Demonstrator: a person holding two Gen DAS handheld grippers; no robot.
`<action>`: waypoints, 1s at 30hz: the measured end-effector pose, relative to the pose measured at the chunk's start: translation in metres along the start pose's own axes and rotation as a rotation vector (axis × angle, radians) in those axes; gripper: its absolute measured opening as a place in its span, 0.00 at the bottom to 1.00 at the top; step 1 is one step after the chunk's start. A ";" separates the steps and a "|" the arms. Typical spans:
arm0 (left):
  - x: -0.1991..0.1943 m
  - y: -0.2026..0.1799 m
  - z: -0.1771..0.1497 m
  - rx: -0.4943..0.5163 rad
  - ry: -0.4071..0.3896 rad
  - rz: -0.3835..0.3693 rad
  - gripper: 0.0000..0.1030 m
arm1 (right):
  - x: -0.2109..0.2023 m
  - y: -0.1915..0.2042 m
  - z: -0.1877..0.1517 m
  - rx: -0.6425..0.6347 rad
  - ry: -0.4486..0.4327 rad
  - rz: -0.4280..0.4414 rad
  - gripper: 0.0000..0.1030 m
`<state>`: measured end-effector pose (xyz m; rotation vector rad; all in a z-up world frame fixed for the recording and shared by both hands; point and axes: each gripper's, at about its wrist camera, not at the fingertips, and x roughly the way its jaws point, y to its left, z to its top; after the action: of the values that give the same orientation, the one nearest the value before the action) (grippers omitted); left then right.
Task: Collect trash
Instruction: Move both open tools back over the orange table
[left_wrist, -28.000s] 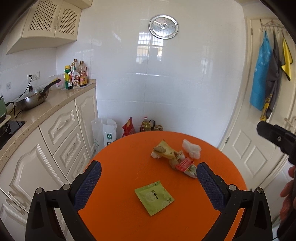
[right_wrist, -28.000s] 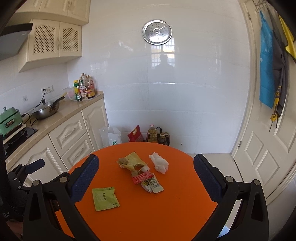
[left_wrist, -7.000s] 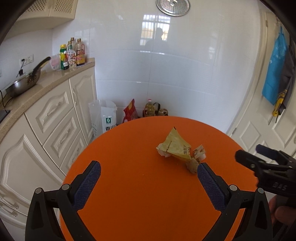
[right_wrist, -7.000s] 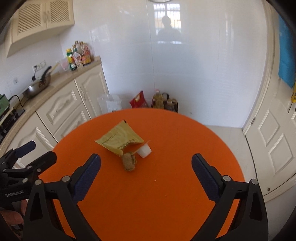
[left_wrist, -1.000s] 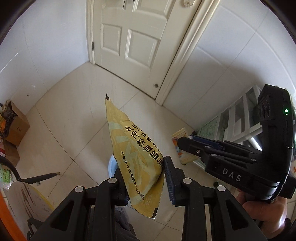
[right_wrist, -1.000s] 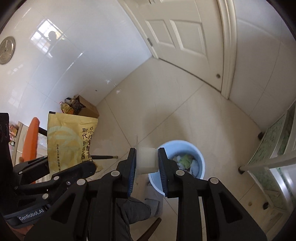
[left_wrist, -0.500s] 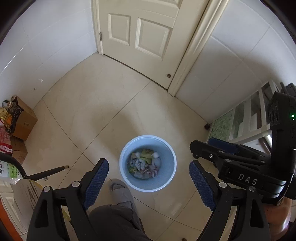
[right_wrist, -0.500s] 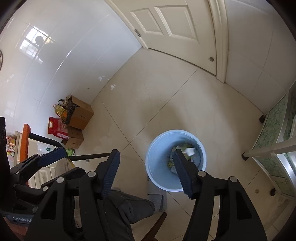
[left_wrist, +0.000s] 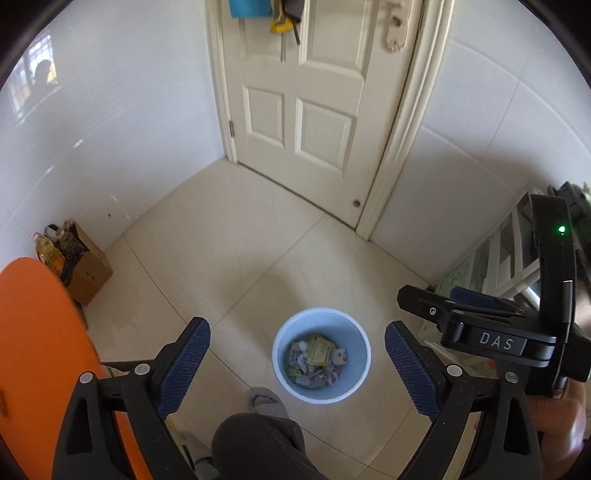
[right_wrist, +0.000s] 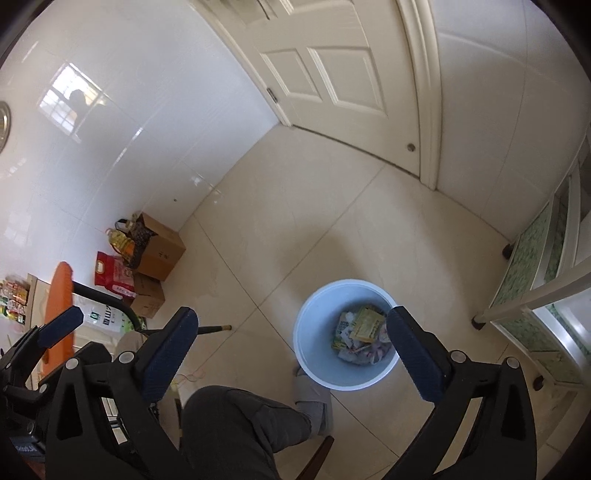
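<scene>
Both your wrist cams looked steeply down at the floor from well above. Left cam faced the door; right cam sat further right, tilted. Both shared the blue bin, door, cardboard box.

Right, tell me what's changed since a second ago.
The left gripper let go of the yellow packet, the right gripper the small white cup; both now gape empty over the blue bin, where the packet lies. The cup can't be picked out. The bin stayed put.
</scene>
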<state>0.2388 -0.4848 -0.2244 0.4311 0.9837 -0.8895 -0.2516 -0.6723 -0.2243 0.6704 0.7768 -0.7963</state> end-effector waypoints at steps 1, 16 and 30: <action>-0.012 0.000 -0.003 -0.004 -0.024 0.004 0.92 | -0.009 0.008 0.001 -0.013 -0.015 0.005 1.00; -0.212 0.074 -0.113 -0.203 -0.337 0.170 0.99 | -0.131 0.199 -0.025 -0.323 -0.254 0.160 1.00; -0.378 0.112 -0.270 -0.477 -0.540 0.412 0.99 | -0.185 0.382 -0.109 -0.668 -0.376 0.332 1.00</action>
<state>0.0902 -0.0676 -0.0459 -0.0256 0.5462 -0.3428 -0.0632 -0.3187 -0.0472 0.0354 0.5186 -0.3049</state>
